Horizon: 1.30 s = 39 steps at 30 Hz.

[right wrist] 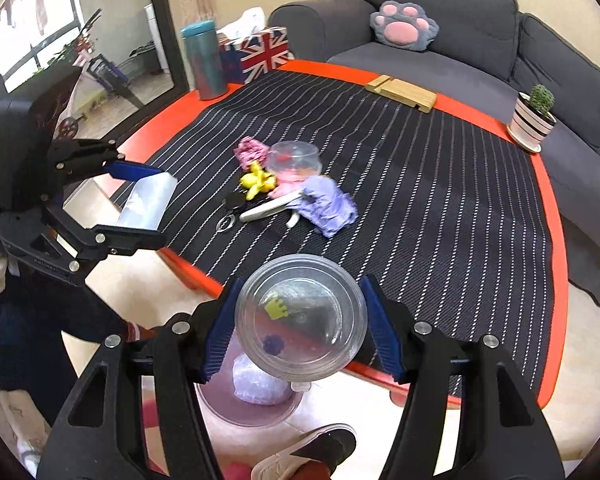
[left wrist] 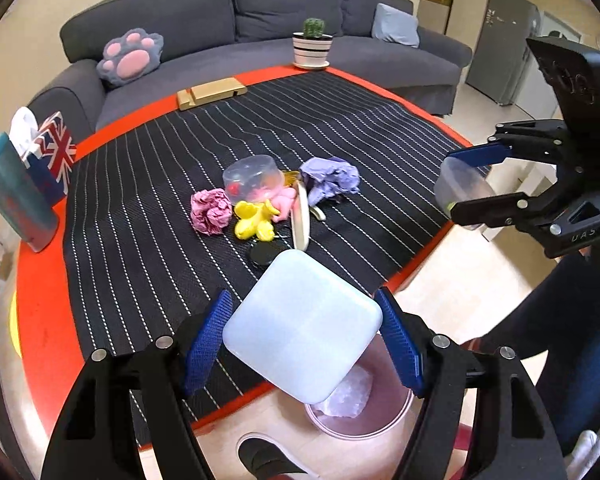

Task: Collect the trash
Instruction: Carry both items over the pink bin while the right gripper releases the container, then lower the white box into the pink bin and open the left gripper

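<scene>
My left gripper is shut on a white square plastic container, held over the pink trash bin on the floor by the table edge. My right gripper is shut on a clear round plastic cup, also above the bin, which holds a crumpled clear bag. On the striped mat lie a pink paper ball, a yellow balloon dog, a clear tub and purple crumpled paper.
A white plate stands on edge by a black disc. A teal bottle, flag tissue box, wooden stand and potted cactus sit near the table's rim. My shoe is beside the bin.
</scene>
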### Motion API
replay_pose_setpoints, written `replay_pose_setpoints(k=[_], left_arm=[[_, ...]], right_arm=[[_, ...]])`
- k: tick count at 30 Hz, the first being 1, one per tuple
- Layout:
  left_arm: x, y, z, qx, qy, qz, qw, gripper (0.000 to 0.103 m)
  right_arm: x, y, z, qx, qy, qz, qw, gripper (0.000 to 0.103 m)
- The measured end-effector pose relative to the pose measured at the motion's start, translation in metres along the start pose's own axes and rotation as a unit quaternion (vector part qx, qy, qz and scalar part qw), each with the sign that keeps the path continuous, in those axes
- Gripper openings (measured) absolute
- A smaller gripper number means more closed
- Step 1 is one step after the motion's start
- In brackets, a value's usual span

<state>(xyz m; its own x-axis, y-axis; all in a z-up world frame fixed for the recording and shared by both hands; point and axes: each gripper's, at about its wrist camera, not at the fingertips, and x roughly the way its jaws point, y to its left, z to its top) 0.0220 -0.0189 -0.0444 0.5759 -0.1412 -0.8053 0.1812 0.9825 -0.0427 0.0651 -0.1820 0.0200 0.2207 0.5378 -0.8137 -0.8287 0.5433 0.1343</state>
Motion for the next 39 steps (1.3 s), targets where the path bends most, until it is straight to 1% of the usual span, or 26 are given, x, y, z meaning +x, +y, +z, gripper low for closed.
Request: replay_pose_setpoints(k=[11,20,21,22,23,24,32,39], left_arm=[[-0.023,-0.021,-0.013,0.023,-0.015,-0.025,0.9993,0.071],[-0.034,-0.03,-0.014,0.033,-0.027,-0.04,0.9983,0.071],[-0.035,-0.03,-0.014,0.032,-0.029,-0.041,0.9983,0.071],[-0.035,-0.03,-0.013,0.031,-0.03,-0.04,0.9983,0.071],[-0.035,-0.029,-0.013,0.03,-0.031,-0.04,0.9983,0.071],[-0.036,-0.029,-0.013,0.029,-0.031,-0.041,0.9982,0.071],[-0.035,-0.028,-0.012,0.032,-0.03,-0.042,0.9982,0.071],[-0.033,-0.036,-0.013,0.042,-0.027,-0.05,0.9975,0.071]], right_arm=[[-0.013,0.026,-0.017,-0.039,0.005,0.04,0.998,0.061],[-0.015,0.052,-0.026,-0.078,0.018,0.087,0.993,0.061],[-0.015,0.053,-0.026,-0.079,0.017,0.092,0.992,0.062],[-0.016,0.054,-0.026,-0.08,0.017,0.101,0.992,0.075],[-0.016,0.054,-0.026,-0.078,0.016,0.104,0.991,0.083],[-0.017,0.053,-0.025,-0.077,0.013,0.101,0.992,0.088],[-0.017,0.049,-0.024,-0.064,0.012,0.093,0.994,0.089],[-0.02,0.044,-0.024,-0.056,0.008,0.083,0.995,0.091]])
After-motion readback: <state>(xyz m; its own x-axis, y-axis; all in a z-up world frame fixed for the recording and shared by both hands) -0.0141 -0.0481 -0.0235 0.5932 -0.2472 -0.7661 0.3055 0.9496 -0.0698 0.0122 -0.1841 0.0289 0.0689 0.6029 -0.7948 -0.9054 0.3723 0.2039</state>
